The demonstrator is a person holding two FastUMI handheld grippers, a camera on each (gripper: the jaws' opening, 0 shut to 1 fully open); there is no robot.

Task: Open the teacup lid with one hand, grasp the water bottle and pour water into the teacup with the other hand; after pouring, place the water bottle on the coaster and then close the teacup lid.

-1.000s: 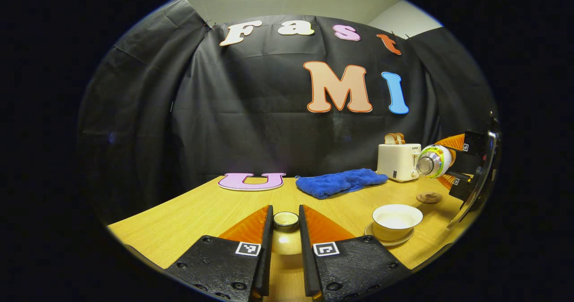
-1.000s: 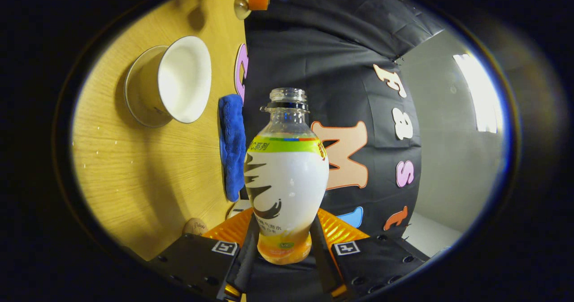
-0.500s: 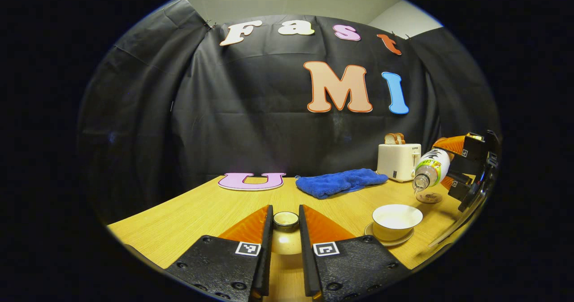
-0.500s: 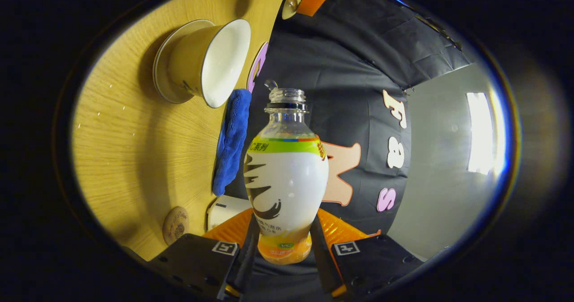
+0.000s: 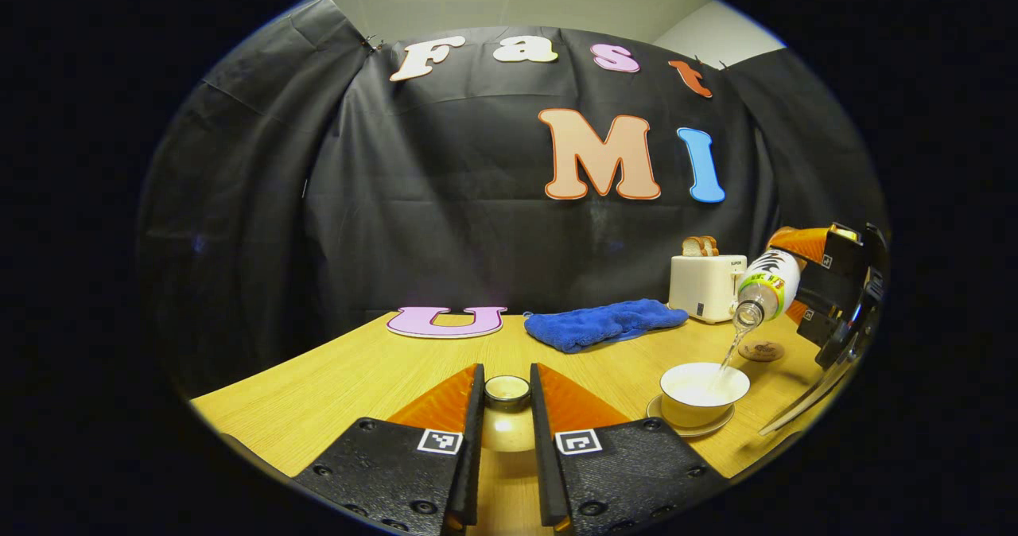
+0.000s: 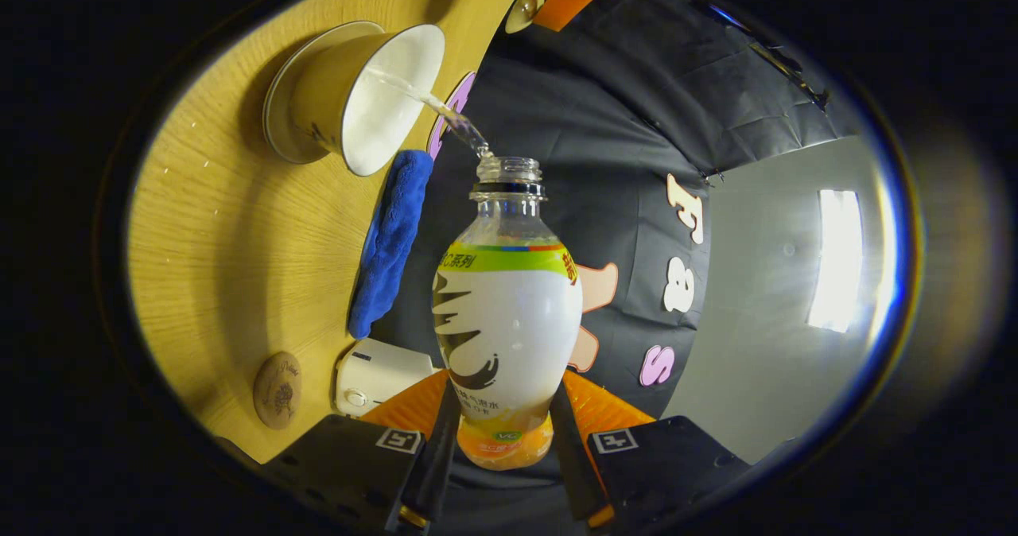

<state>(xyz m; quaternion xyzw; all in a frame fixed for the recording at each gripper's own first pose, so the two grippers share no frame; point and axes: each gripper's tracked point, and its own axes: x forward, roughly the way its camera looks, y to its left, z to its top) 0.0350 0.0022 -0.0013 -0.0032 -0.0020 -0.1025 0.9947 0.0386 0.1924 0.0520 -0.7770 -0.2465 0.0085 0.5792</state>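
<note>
Cup (image 5: 705, 394): sits open on its saucer (image 5: 690, 427) near the table's (image 5: 358, 377) right front edge; I see a thin stream falling into it from the bottle (image 5: 767, 284).
Bottle: tipped mouth-down above and right of the cup; my right gripper (image 6: 501, 448) has both fingers pressed on its lower body.
Lid (image 5: 507, 390): held by its knob between my left gripper's (image 5: 506, 417) narrow fingers, left of the cup.
Spill risk: the stream enters close to the rim, I judge; a small wobble or steeper tilt could put water on the table.
Slip risk: I hold the bottle low down, so it could twist as it empties.
Coaster (image 5: 762, 351): just behind the cup, bare, close to the toaster (image 5: 706, 285).
Room: the cloth (image 5: 603, 323) lies far-centre; open table left of it; little margin at the right edge.
</note>
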